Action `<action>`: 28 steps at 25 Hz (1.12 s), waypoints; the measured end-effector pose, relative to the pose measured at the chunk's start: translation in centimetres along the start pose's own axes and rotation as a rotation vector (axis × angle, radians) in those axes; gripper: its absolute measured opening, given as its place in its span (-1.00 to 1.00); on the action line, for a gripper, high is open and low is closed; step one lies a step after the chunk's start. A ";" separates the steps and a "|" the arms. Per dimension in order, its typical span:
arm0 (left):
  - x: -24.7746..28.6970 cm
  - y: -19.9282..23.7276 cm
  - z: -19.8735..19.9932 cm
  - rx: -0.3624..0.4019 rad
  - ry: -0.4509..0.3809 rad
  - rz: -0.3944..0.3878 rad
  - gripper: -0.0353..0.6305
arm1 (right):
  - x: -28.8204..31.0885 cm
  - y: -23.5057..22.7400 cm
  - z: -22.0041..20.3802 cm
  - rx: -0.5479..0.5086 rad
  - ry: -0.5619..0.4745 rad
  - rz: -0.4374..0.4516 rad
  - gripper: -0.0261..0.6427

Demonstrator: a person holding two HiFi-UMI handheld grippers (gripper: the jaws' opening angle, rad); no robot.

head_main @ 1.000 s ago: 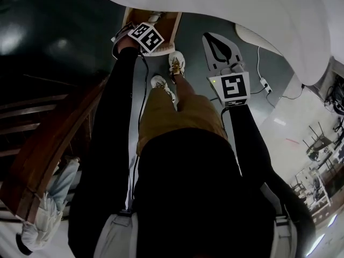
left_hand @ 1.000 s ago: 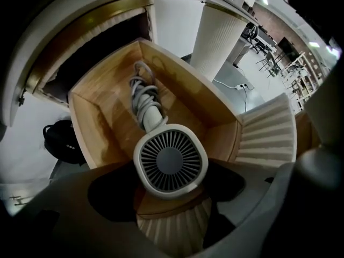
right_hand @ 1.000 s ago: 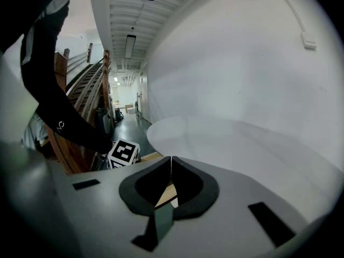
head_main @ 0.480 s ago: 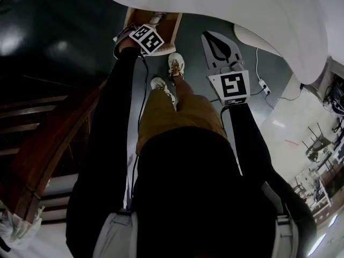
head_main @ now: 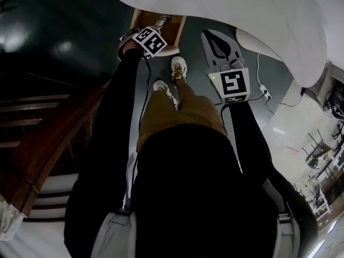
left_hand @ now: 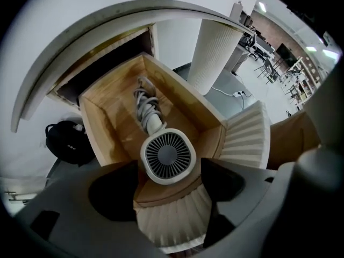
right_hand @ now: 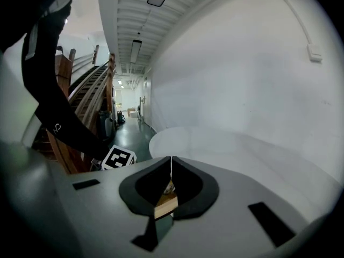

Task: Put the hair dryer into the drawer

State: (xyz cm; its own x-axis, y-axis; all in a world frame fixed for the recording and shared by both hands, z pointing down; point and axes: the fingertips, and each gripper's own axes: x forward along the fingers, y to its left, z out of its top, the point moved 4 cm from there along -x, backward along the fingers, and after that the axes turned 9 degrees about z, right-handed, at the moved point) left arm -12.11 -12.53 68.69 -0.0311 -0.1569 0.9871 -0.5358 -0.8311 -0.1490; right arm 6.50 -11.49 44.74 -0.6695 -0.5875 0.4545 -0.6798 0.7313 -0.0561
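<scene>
The left gripper [left_hand: 167,168] has its jaws closed on the body of the hair dryer [left_hand: 166,155], holding it above the front end of the open wooden drawer [left_hand: 107,117] with the rear grille facing the camera. Its coiled cord [left_hand: 144,98] lies inside the drawer. The right gripper [right_hand: 171,164] has its jaws fully together on nothing, well apart from the drawer.

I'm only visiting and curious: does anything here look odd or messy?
Nothing spilled or broken. The hair dryer in the left claw trails a bunched cord into the open drawer; merely untidy.
</scene>
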 end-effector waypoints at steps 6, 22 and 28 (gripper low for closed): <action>-2.1 0.3 0.6 -0.050 -0.054 0.004 0.25 | 1.0 -0.1 1.8 -0.006 -0.050 0.009 -0.83; -11.1 -0.2 4.0 -0.237 -0.281 0.030 0.25 | 2.3 -3.2 5.4 0.065 -0.128 -0.001 -0.83; -13.9 -0.2 5.8 -0.273 -0.374 0.076 0.25 | 2.9 -3.8 7.0 0.072 -0.161 0.036 -0.83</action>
State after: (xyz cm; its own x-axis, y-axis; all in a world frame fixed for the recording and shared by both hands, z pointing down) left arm -6.71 -13.27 54.70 0.2000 -0.4353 0.8778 -0.7480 -0.6465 -0.1502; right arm 5.05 -18.40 40.00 -0.7295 -0.6133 0.3028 -0.6700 0.7298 -0.1361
